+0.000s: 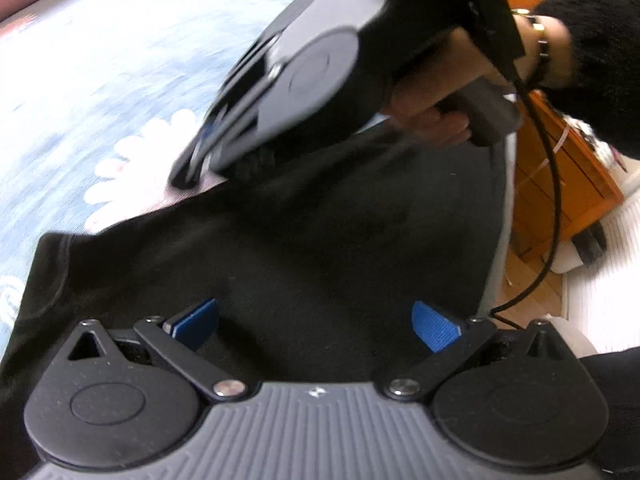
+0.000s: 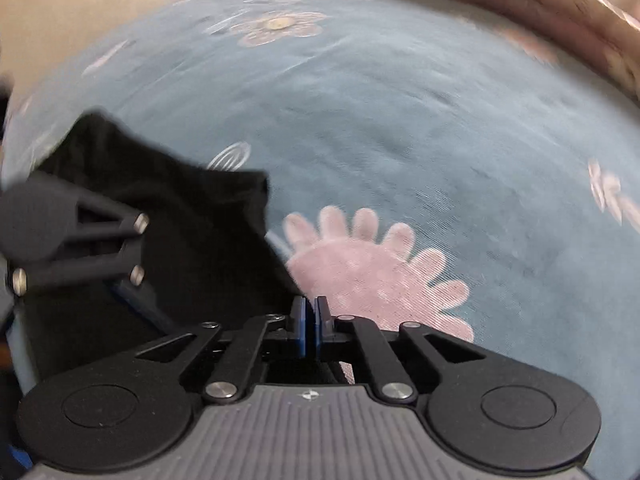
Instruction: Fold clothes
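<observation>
Left claw (image 1: 316, 324) low in frame, blue pads spread wide over black garment (image 1: 280, 248), right claw (image 2: 310, 320) pinched shut at garment's edge, lower centre, flowered blue bedspread (image 2: 400, 120) beneath, no readable writing.

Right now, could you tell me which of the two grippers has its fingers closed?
The right gripper: its blue fingers meet at the black garment's edge, while the left gripper's stand wide apart.

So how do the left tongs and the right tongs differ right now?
The left tongs stand wide open above the black garment; the right tongs are shut at the garment's edge, over a pink flower on the blue bedspread. Whether they pinch cloth is unclear. Both have blue pads.
</observation>
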